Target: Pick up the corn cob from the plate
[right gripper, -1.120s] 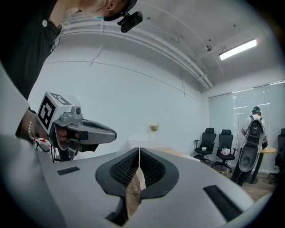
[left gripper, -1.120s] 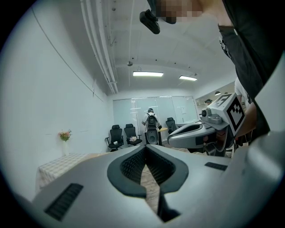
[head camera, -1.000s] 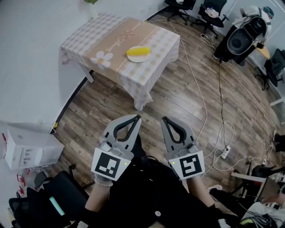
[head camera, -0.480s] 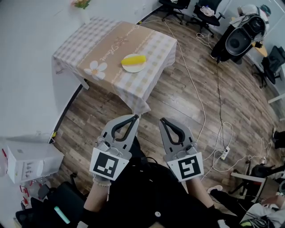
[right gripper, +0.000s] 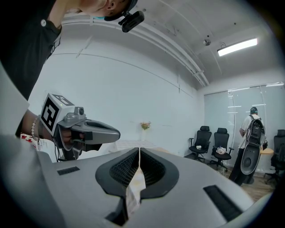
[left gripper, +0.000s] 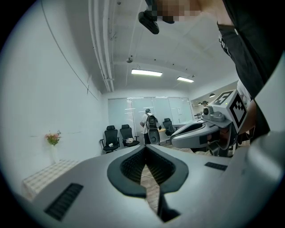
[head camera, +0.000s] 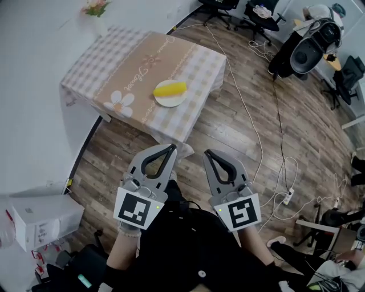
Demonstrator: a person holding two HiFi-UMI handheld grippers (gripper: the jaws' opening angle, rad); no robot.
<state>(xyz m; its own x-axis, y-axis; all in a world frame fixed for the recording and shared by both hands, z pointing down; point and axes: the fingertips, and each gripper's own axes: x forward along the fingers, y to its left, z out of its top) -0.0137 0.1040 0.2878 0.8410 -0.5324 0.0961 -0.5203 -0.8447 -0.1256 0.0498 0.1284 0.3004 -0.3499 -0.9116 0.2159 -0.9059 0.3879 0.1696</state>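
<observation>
A yellow corn cob lies on a white plate near the front edge of a table with a checked cloth. It shows only in the head view. My left gripper and right gripper are held side by side over the wooden floor, short of the table's near corner. Both point toward the table, and both are shut with nothing between the jaws. In the left gripper view my left gripper has its pads together. The right gripper view shows my right gripper shut the same way.
Cables and a power strip lie on the floor to the right. A white box stands by the wall at left. Office chairs and a person with a backpack are at the far end. A flower vase stands at the table's back.
The table and plate have come nearer and lower in the head view as both grippers moved together toward them. Both stay shut and empty.
</observation>
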